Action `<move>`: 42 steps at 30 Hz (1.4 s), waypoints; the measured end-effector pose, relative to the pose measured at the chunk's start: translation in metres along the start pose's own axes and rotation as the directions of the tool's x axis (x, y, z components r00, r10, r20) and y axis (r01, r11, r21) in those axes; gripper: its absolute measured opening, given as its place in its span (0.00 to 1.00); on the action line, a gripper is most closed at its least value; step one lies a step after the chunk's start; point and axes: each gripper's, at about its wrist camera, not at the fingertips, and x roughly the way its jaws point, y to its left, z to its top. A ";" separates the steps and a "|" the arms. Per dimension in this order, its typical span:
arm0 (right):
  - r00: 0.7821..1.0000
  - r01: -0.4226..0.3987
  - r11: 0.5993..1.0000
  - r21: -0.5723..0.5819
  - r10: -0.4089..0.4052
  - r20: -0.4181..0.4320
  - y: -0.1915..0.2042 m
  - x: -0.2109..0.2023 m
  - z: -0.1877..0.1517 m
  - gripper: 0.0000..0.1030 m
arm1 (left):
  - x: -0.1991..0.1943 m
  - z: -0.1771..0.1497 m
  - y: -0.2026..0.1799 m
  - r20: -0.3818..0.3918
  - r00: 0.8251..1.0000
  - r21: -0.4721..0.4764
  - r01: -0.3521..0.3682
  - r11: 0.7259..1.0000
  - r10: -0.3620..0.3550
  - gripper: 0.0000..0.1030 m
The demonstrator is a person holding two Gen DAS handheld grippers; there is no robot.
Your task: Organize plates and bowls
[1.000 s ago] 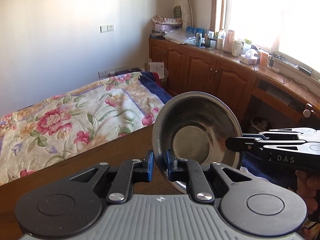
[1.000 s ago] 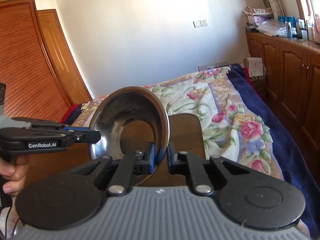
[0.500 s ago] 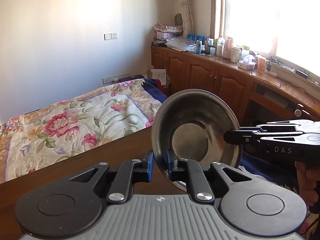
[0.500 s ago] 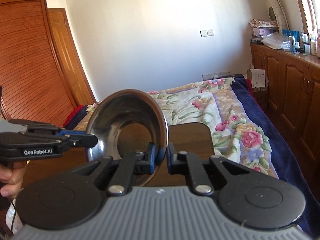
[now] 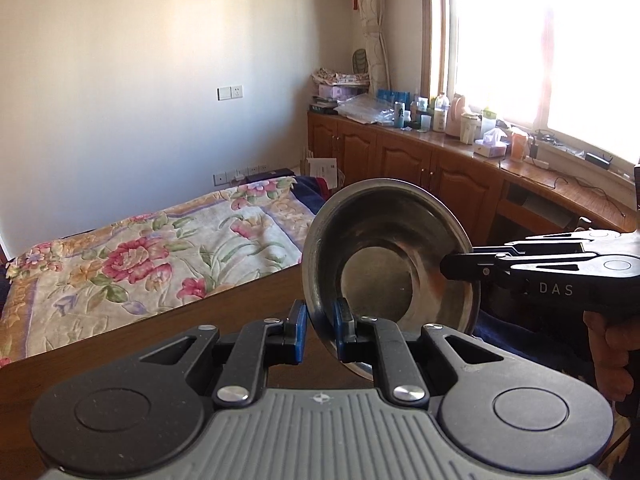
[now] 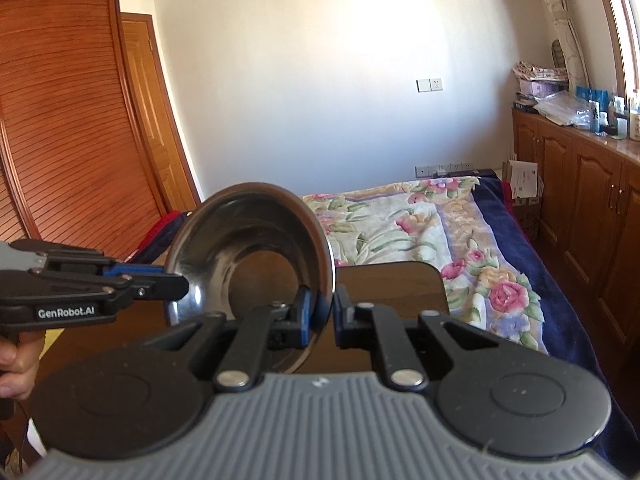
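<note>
While both grippers lift it above the surface (image 5: 224, 320), the bowl (image 5: 384, 264) sits tilted, left gripper (image 5: 320, 330) and right gripper (image 6: 320, 316) jaws clamped on its rim.

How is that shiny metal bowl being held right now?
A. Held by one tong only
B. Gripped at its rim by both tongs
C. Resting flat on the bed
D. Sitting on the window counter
B: the left tongs and right tongs each pinch the bowl's rim on opposite sides.

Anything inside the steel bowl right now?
Nothing shows inside the steel bowl: bare metal with a rusty smear by the rim. Both tongs, left and right, pinch its rim, so small patches under the pads stay hidden.
</note>
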 end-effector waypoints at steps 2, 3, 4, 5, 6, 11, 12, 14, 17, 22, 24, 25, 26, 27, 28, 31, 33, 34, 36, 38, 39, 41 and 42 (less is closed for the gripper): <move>1.000 -0.001 1.000 -0.008 0.001 0.004 0.005 -0.003 0.001 0.13 | -0.008 -0.003 0.001 0.005 1.000 -0.002 -0.001 1.000 0.001 0.16; 1.000 -0.003 1.000 -0.011 0.003 0.006 0.007 -0.004 0.001 0.13 | -0.011 -0.004 0.001 0.007 1.000 -0.004 -0.001 1.000 0.001 0.16; 1.000 -0.004 1.000 -0.015 0.004 0.007 0.010 -0.006 0.001 0.13 | -0.015 -0.006 0.001 0.010 1.000 -0.006 -0.002 1.000 0.002 0.16; 1.000 -0.004 1.000 -0.020 0.005 0.007 0.012 -0.008 0.001 0.13 | -0.019 -0.007 0.001 0.013 1.000 -0.007 -0.004 1.000 0.004 0.16; 1.000 -0.006 1.000 -0.024 0.006 0.008 0.014 -0.009 0.000 0.13 | -0.022 -0.008 0.003 0.016 1.000 -0.008 -0.004 1.000 0.005 0.16; 1.000 -0.013 0.999 -0.045 0.013 0.013 0.027 -0.019 -0.004 0.13 | -0.041 -0.018 0.004 0.026 1.000 -0.017 -0.012 1.000 0.012 0.16; 1.000 -0.015 0.999 -0.048 0.016 0.013 0.029 -0.021 -0.005 0.13 | -0.045 -0.021 0.005 0.029 1.000 -0.024 -0.011 1.000 0.012 0.15; 1.000 -0.024 0.999 -0.048 0.025 0.012 0.033 -0.024 -0.008 0.13 | -0.051 -0.027 0.007 0.032 0.999 -0.040 -0.007 0.999 0.009 0.15; 0.999 -0.033 0.998 -0.053 0.034 0.015 0.039 -0.028 -0.015 0.13 | -0.058 -0.036 0.008 0.033 0.999 -0.057 -0.001 0.998 0.003 0.15; 0.999 -0.043 0.998 -0.053 0.043 -0.002 0.045 -0.032 -0.027 0.13 | -0.062 -0.056 0.005 0.034 0.999 -0.052 -0.002 0.999 0.004 0.15; 0.999 -0.047 0.997 -0.053 0.047 -0.008 0.046 -0.033 -0.032 0.13 | -0.062 -0.064 0.003 0.028 1.000 -0.051 -0.001 0.999 0.003 0.15; 0.999 -0.045 0.998 -0.054 0.044 -0.009 0.047 -0.034 -0.035 0.13 | -0.062 -0.068 0.003 0.025 1.000 -0.050 -0.001 0.999 0.002 0.15; 0.999 -0.042 0.998 -0.053 0.041 -0.012 0.048 -0.034 -0.038 0.13 | -0.063 -0.072 0.003 0.023 1.000 -0.050 0.003 0.999 -0.001 0.15; 0.999 -0.040 0.998 -0.053 0.039 -0.015 0.048 -0.033 -0.041 0.13 | -0.063 -0.075 0.003 0.020 1.000 -0.052 0.007 0.999 -0.006 0.15; 0.999 -0.040 0.998 -0.051 0.039 -0.019 0.048 -0.033 -0.043 0.13 | -0.064 -0.079 0.003 0.017 1.000 -0.055 0.013 0.998 -0.012 0.15; 0.998 -0.046 0.998 -0.029 0.045 -0.038 0.046 -0.032 -0.052 0.13 | -0.065 -0.089 0.003 0.008 1.000 -0.060 0.023 0.998 -0.022 0.15; 0.998 -0.048 0.999 -0.022 0.047 -0.044 0.046 -0.032 -0.058 0.13 | -0.064 -0.096 0.001 -0.002 1.000 -0.062 0.023 0.998 -0.023 0.15; 0.998 -0.049 0.999 -0.019 0.048 -0.047 0.047 -0.032 -0.060 0.13 | -0.063 -0.099 0.000 -0.008 1.000 -0.061 0.023 0.998 -0.023 0.15; 0.997 -0.052 0.999 -0.013 0.051 -0.052 0.048 -0.032 -0.065 0.13 | -0.062 -0.107 -0.002 -0.017 1.000 -0.061 0.020 0.998 -0.021 0.15; 0.997 -0.047 0.999 -0.014 0.046 -0.054 0.050 -0.033 -0.070 0.13 | -0.060 -0.112 -0.002 -0.027 0.999 -0.073 0.023 0.997 -0.025 0.15; 0.997 -0.046 0.999 -0.015 0.045 -0.055 0.051 -0.032 -0.071 0.13 | -0.059 -0.115 -0.002 -0.031 0.999 -0.082 0.025 0.996 -0.028 0.15; 0.998 -0.045 0.999 -0.011 0.045 -0.054 0.051 -0.032 -0.075 0.13 | -0.056 -0.119 -0.001 -0.039 0.999 -0.095 0.029 0.995 -0.033 0.16; 0.998 -0.046 0.999 -0.009 0.045 -0.054 0.052 -0.032 -0.077 0.13 | -0.056 -0.122 -0.001 -0.043 0.999 -0.099 0.029 0.995 -0.033 0.15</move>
